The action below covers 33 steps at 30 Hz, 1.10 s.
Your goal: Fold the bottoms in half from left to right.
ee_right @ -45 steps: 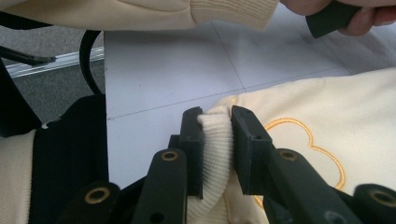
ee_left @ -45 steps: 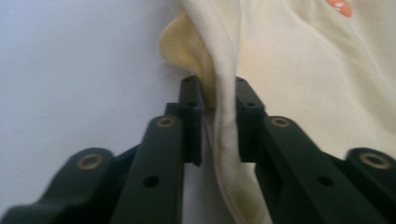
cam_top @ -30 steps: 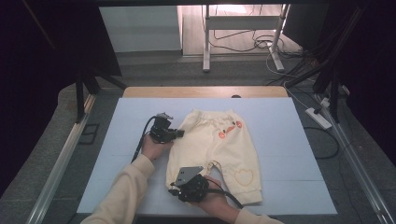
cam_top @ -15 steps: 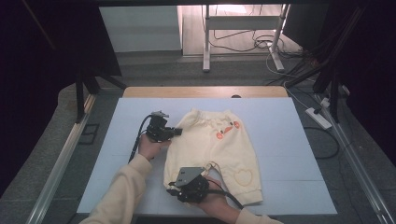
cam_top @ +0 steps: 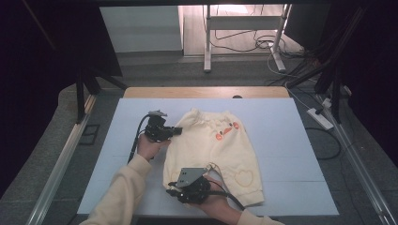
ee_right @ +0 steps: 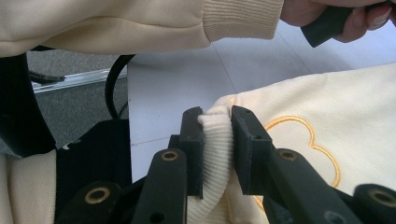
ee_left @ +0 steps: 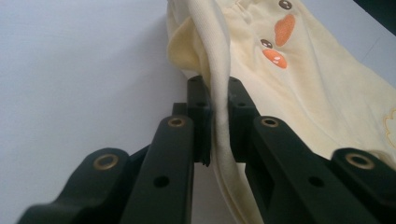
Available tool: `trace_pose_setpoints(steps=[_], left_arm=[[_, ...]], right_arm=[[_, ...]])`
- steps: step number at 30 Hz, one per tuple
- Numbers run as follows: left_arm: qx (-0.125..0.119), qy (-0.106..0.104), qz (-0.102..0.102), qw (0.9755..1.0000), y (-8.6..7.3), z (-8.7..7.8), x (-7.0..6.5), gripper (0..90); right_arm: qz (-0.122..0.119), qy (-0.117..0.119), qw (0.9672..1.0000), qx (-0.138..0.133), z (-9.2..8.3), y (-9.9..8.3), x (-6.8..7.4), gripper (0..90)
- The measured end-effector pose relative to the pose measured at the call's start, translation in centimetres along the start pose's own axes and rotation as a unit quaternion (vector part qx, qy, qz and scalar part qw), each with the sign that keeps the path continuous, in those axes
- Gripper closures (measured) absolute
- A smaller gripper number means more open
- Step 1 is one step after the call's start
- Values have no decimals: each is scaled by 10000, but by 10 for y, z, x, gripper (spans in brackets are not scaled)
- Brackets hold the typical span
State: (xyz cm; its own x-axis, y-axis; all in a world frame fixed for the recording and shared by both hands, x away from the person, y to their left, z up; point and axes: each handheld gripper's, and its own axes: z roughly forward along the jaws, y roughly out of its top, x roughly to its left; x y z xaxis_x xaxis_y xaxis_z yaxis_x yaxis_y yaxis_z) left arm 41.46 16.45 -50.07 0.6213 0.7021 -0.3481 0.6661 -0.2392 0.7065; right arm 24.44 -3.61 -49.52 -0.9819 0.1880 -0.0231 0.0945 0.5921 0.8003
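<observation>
A pale blue table took up the middle of the high view, with a wooden strip along its far edge and dark floor and cables beyond it. On the table lay cream trousers, spread flat near the centre, the waistband toward the far side and the leg cuffs toward the person. Orange marks sat near the waist, and a heart outline was stitched low on the leg nearest the table's right side.

The person's two cream sleeves came in from the near edge. The left gripper was at the trousers' far left corner, by the waistband. In the left gripper view its jaws were clamped on a ribbed edge of the cloth, which ran upright between the pads, with the orange marks just beyond.

The right gripper was at the near left corner of the trousers, its grey plate on top. In the right gripper view its jaws were clamped on a bunched ribbed cuff, with a gold stitched outline on the cloth just beside it. The left sleeve and hand crossed the top of that view.
</observation>
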Motion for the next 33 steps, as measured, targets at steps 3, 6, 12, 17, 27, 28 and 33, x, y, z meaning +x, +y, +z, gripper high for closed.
trace_pose_setpoints(steps=[3, 6, 12, 17, 27, 28, 33], left_arm=[[-75, -27, 9, 10000, 3, -5, -2, 828], [-161, -40, 35, 9999, 6, -10, -5, 828], [-131, -48, 31, 9999, 6, -9, -7, 829], [-174, -61, 38, 9998, 6, -11, -6, 829], [-296, -94, 56, 9995, 10, -20, -10, 829], [-317, -112, 51, 9994, 11, -23, -11, 828], [-465, -176, 59, 9987, 16, -35, -13, 828]], right_arm=[[-28, -15, 10000, -80, -2, 3, 1, 750], [-63, -14, 9997, -237, -8, 8, 2, 750], [-85, -17, 9997, -212, -8, 8, 3, 750], [-101, -14, 9997, -235, -8, 8, 3, 750], [-158, -23, 9988, -458, -13, 15, 6, 750], [-170, -17, 9987, -474, -14, 15, 7, 750], [-239, -20, 9977, -638, -16, 23, 10, 751]])
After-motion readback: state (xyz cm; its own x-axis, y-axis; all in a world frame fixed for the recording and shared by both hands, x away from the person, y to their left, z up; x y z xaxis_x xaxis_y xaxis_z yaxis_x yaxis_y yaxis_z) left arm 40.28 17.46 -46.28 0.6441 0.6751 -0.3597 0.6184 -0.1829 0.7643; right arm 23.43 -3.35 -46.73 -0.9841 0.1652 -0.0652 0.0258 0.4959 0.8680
